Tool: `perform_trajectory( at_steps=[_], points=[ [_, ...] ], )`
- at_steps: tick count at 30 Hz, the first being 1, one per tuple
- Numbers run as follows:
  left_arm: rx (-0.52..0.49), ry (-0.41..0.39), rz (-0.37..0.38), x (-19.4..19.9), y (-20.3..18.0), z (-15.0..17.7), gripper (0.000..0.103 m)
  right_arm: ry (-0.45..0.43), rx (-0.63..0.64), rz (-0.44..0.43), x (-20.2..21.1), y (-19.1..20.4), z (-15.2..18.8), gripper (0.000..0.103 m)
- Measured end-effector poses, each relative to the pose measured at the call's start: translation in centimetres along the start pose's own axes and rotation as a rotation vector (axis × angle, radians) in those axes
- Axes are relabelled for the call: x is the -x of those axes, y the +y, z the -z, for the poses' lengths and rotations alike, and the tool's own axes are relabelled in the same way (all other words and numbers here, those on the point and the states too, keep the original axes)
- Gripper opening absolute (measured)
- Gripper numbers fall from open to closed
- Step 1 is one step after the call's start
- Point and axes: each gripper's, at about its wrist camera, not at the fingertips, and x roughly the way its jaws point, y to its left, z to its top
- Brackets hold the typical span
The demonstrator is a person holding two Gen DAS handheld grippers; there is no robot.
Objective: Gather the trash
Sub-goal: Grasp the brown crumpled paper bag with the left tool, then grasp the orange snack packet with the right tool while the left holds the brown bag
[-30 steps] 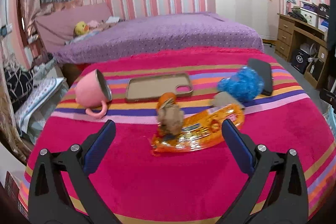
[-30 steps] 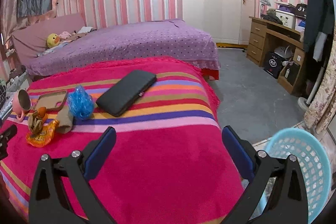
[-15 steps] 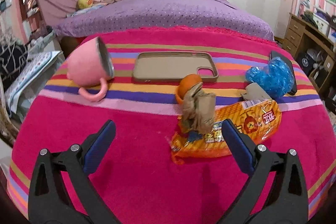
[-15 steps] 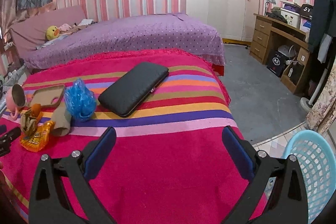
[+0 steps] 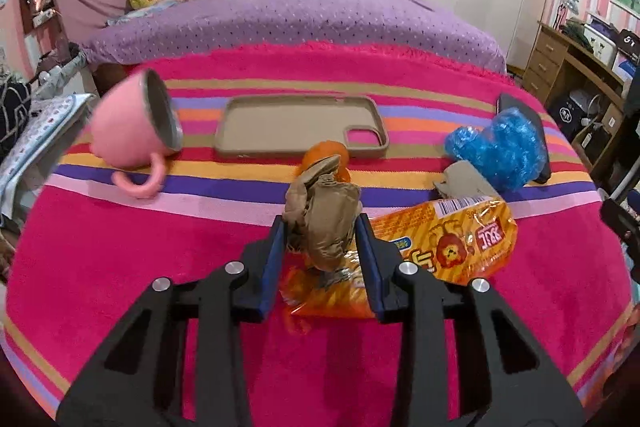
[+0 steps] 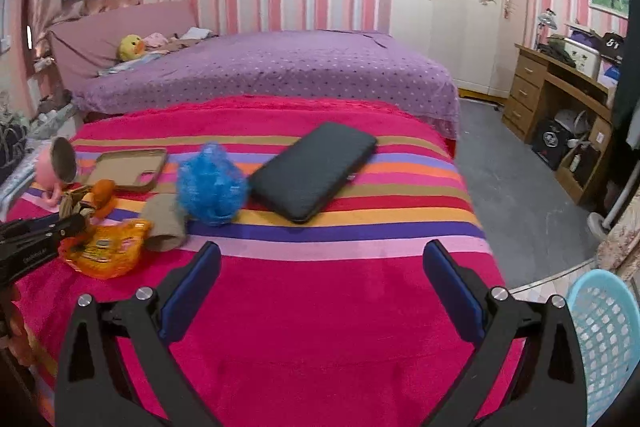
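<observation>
My left gripper (image 5: 322,227) is shut on a crumpled brown paper wad (image 5: 325,219), which sits over an orange snack wrapper (image 5: 440,247) on the striped blanket. An orange peel (image 5: 325,157) lies just behind the wad. A crumpled blue plastic bag (image 5: 500,151) and a cardboard tube (image 5: 466,183) lie to the right. In the right wrist view the wad (image 6: 74,201), wrapper (image 6: 106,251), tube (image 6: 164,221) and blue bag (image 6: 210,187) are at the left. My right gripper (image 6: 320,267) is open and empty above the blanket. A light blue basket (image 6: 600,339) stands on the floor at the right.
A pink mug (image 5: 132,131) lies on its side at the left. A tan phone case (image 5: 300,127) lies behind the wad. A black wallet-like case (image 6: 316,171) lies at the blanket's middle. A purple bed (image 6: 280,67) is behind, a wooden desk (image 6: 560,95) to the right.
My left gripper moved forward and closed on the brown paper wad. My right gripper shifted slightly closer to the blanket and stayed open.
</observation>
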Motion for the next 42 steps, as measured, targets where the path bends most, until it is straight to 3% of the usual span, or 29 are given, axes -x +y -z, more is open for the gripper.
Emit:
perform_trajectory(
  at_steps=[4, 7, 19, 20, 23, 27, 31, 37, 42],
  points=[
    [0.005, -0.029, -0.034, 2.2, 1.8, 1.0, 0.034, -0.008, -0.022, -0.046, 0.4, 1.8, 0.5, 0.099],
    [-0.002, -0.032, -0.057, 3.0, 2.9, 1.8, 0.034, 0.035, 0.013, -0.064, -0.4, 4.0, 0.9, 0.098],
    [0.004, -0.045, -0.091, 3.4, 6.2, 2.2, 0.034, 0.068, 0.072, -0.144, -2.3, 11.1, 1.1, 0.097],
    [0.0, -0.045, -0.092, 3.5, 6.3, 2.2, 0.034, 0.076, 0.076, -0.15, -2.7, 11.4, 1.2, 0.094],
    [-0.003, -0.051, -0.096, 3.7, 6.6, 2.1, 0.035, 0.119, 0.09, -0.162, -4.1, 12.5, 1.1, 0.073],
    [0.015, -0.058, -0.086, 4.0, 7.0, 1.8, 0.035, 0.176, 0.12, -0.186, -5.3, 13.7, 1.6, 0.033],
    [0.024, -0.065, -0.086, 4.5, 7.3, 1.6, 0.035, 0.148, 0.154, -0.222, -4.5, 14.5, 1.9, 0.007],
    [0.03, -0.085, -0.093, 5.6, 7.2, 1.7, 0.035, 0.053, 0.181, -0.237, -1.7, 14.0, 2.2, 0.004],
    [0.063, -0.103, -0.076, 6.5, 6.7, 1.6, 0.035, -0.059, 0.147, -0.245, 1.9, 11.3, 1.8, 0.003]
  ],
)
